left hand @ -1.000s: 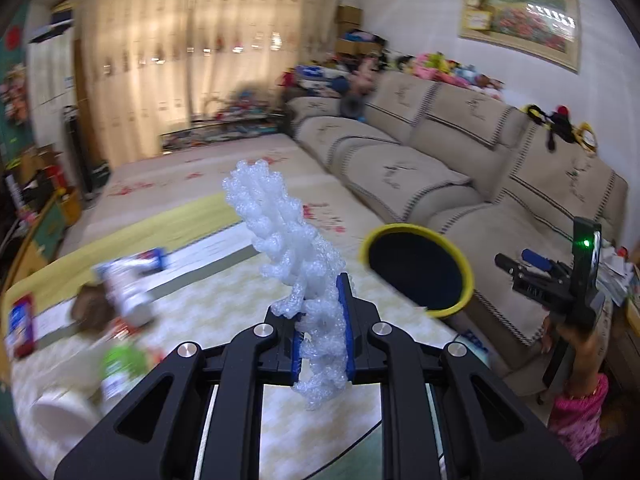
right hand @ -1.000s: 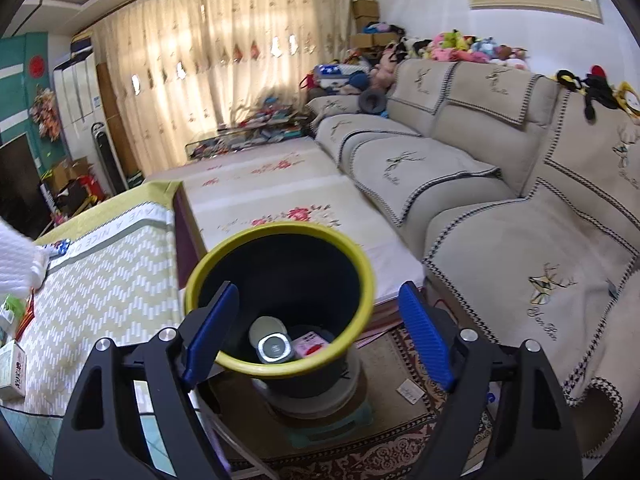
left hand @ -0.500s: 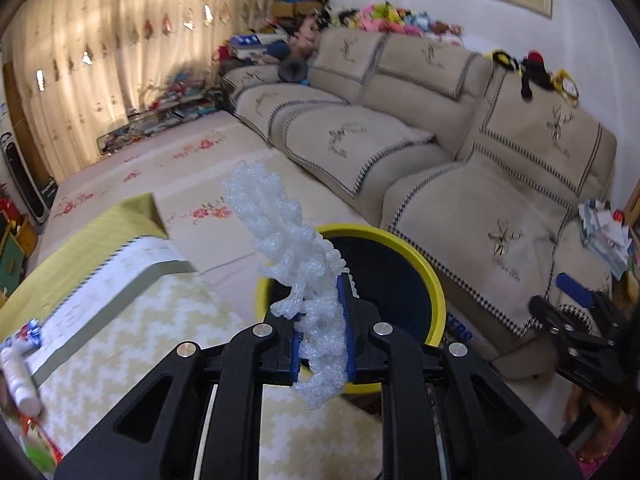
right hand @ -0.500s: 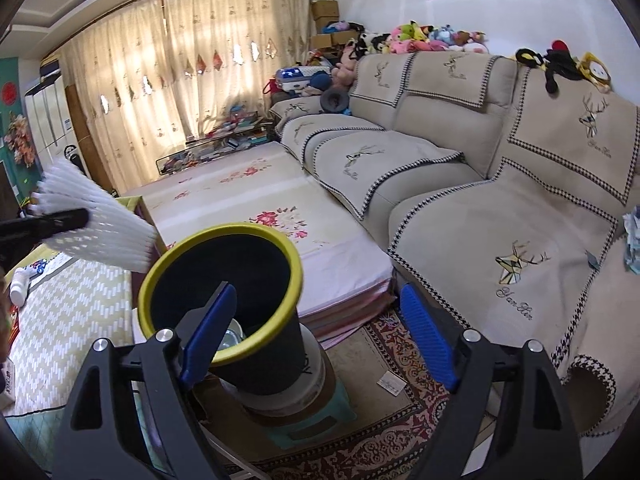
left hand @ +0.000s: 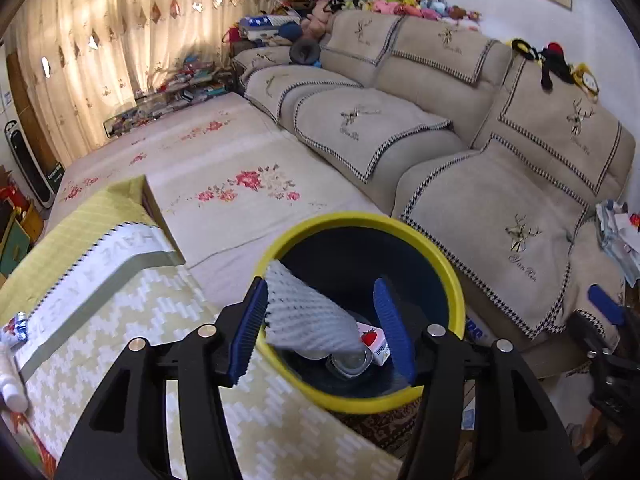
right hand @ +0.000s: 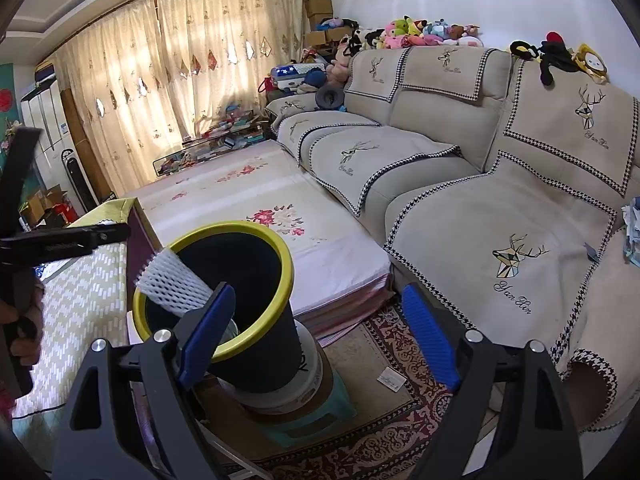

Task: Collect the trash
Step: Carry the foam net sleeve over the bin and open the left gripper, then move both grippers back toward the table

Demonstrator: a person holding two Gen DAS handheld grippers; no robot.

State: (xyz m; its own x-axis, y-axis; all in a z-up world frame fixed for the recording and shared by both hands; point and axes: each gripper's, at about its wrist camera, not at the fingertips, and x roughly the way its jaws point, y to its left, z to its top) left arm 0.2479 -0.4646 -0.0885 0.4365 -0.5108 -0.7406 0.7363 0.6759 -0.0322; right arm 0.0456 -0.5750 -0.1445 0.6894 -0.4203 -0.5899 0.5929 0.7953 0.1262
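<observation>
A white foam net sleeve (left hand: 308,316) tilts down into the black bin with a yellow rim (left hand: 360,220). My left gripper (left hand: 320,286) hangs over the bin mouth and its jaws are opening. The sleeve lies between them, leaning on the left pad, well apart from the right one. A small strawberry carton (left hand: 374,344) and a clear cup (left hand: 348,362) lie in the bin. In the right wrist view the foam sleeve (right hand: 172,280) pokes over the bin's rim (right hand: 240,228). My right gripper (right hand: 318,292) stands open and holds nothing, beside the bin.
The bin stands on a white bucket (right hand: 308,376) and a teal stool (right hand: 312,420) on a patterned rug (right hand: 384,440). A table with a yellow-green cloth (left hand: 120,320) lies to the left, with a white bottle (left hand: 10,380) on it. A beige sofa (left hand: 500,208) runs along the right.
My left gripper swung from over the table to above the bin and sank a little. Its jaws went from shut on the foam sleeve to apart, and the sleeve tipped into the bin.
</observation>
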